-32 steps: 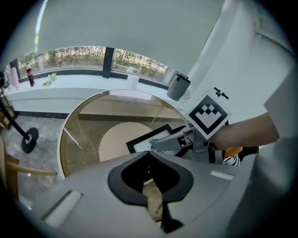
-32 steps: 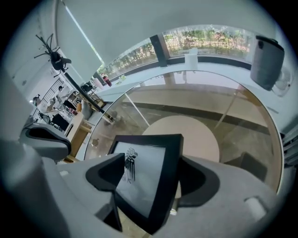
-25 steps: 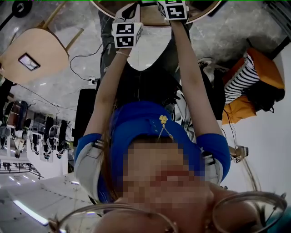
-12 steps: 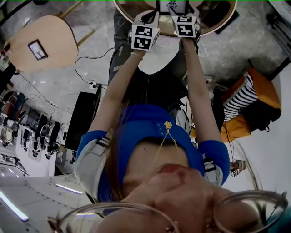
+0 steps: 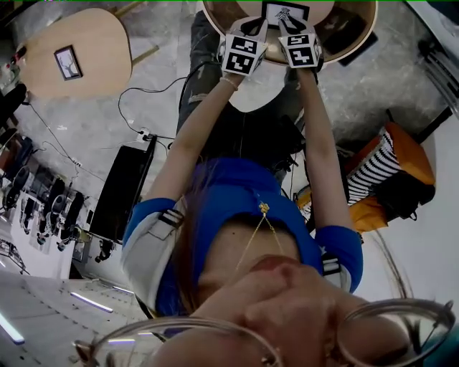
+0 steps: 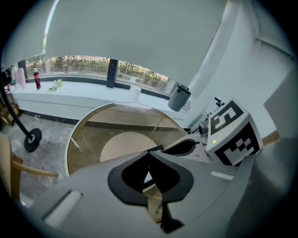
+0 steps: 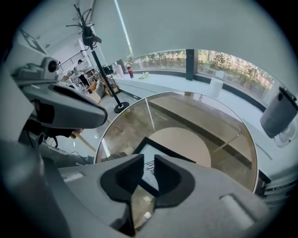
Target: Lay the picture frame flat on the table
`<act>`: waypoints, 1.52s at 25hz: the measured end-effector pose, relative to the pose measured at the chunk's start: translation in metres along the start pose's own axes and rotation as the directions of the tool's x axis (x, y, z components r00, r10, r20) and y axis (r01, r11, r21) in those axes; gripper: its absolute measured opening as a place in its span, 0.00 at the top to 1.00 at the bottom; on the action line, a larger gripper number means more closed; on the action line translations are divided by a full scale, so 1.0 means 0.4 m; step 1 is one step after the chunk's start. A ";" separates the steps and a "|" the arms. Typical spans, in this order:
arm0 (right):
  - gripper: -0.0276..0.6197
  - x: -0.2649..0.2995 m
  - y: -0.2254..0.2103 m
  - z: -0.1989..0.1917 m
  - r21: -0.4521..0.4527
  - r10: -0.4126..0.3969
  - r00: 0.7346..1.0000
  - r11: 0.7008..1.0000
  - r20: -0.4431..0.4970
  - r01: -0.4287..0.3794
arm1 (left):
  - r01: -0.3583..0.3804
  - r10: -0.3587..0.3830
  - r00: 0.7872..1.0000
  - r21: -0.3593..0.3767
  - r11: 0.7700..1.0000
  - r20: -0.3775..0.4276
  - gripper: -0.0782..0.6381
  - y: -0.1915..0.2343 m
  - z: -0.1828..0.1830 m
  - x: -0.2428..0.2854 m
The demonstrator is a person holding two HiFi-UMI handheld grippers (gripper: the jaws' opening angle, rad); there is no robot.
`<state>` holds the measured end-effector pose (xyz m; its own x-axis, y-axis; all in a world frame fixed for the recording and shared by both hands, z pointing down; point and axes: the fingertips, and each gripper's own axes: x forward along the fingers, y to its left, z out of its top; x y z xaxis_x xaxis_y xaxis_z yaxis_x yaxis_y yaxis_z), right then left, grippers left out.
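Since a second ago the right gripper (image 5: pixel 292 29) has dropped from the top edge of the head view to sit level with the left gripper (image 5: pixel 252 29). The picture frame (image 5: pixel 285 13), then cut off by that edge, now shows between and just above the two.

Nearest my camera, the rim of a pair of glasses (image 5: pixel 179 337) crosses the bottom of the picture. Above it a blue top (image 5: pixel 229 193) and two arms (image 5: pixel 197 136) run up to the marker cubes (image 5: pixel 244 54).

Looking along the right gripper, I see its jaws have just been closing. They stand a narrow slit apart and grasp nothing. The frame lies flat on the glass beyond them, and the pads cover its near part.

Along the left gripper the pad tips meet, clenched on nothing I can make out. That gripper's own body hides most of the frame and leaves only a black edge past the tips.

The round glass table (image 5: pixel 362 32) is cut off by the top of the head view. Farther off, at upper left, a second small frame (image 5: pixel 69 62) lies on a pale wooden top (image 5: pixel 93 43); its print is too small for me to read.
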<state>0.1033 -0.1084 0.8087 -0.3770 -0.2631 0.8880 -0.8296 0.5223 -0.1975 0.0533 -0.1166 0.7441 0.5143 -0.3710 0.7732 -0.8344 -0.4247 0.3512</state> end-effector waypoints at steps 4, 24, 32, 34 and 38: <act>0.95 -0.014 0.041 0.046 -0.039 0.024 1.000 0.999 0.009 -0.023 | -0.015 0.015 1.000 0.001 1.000 0.010 0.90 0.036 0.020 -0.036; 0.96 -0.141 0.111 0.163 -0.170 0.115 0.993 0.980 0.036 -0.107 | 0.012 -0.015 0.998 0.039 0.999 0.063 0.90 -0.004 0.136 -0.121; 0.96 -0.298 0.104 0.289 -0.164 0.104 0.977 0.984 0.187 -0.073 | -0.013 -0.010 0.984 0.127 0.992 0.179 0.90 -0.064 0.251 -0.230; 0.95 -0.340 0.101 0.312 -0.157 0.098 0.971 0.986 0.220 -0.063 | 0.000 -0.026 0.979 0.129 0.992 0.200 0.90 -0.091 0.276 -0.255; 0.95 -0.402 0.096 0.343 -0.169 0.093 0.959 0.984 0.269 -0.048 | 0.003 -0.031 0.974 0.123 0.992 0.226 0.90 -0.123 0.313 -0.291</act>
<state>0.0758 -0.1573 0.6014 -0.5493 -0.4219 0.7213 -0.7288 0.6641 -0.1665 0.0593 -0.1558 0.5706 0.5711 -0.5346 0.6229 -0.8023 -0.5241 0.2858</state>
